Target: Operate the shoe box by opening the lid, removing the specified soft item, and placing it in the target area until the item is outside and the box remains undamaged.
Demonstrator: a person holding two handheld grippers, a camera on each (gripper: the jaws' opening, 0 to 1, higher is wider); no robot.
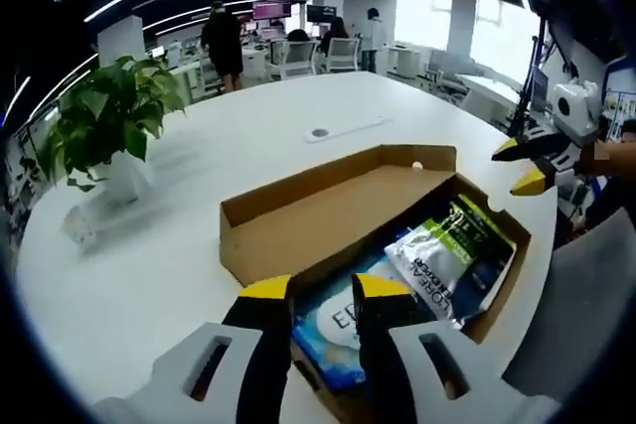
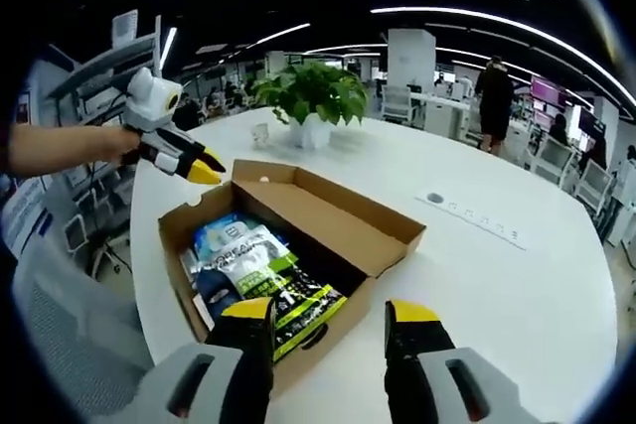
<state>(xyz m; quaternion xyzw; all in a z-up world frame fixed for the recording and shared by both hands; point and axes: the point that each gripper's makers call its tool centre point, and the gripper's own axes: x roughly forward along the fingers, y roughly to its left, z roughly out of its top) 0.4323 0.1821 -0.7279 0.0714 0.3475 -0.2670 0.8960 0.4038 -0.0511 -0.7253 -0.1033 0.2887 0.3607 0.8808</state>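
The cardboard shoe box [image 1: 253, 228] lies on the white table with its lid [image 1: 333, 211] folded back flat. Inside lie a white-and-green soft pouch [image 1: 449, 257] and a blue-and-white pack [image 1: 333, 323]. My left gripper [image 1: 324, 290] hovers open over the box's near corner, above the blue pack, holding nothing. My right gripper [image 1: 519, 166] hangs open past the box's far corner. In the right gripper view, my right gripper [image 2: 330, 313] stands open just above the box's front wall [image 2: 323, 350], near the pouch [image 2: 266, 270]. The left gripper [image 2: 199, 166] sits at the box's far left corner, its tips slightly apart.
A potted plant [image 1: 104, 111] [image 2: 313, 96] stands on the table beyond the box. A round port [image 1: 318, 132] [image 2: 434, 199] sits in the tabletop. A grey chair [image 1: 586, 305] [image 2: 60, 345] is at the table's edge. People stand at desks far behind.
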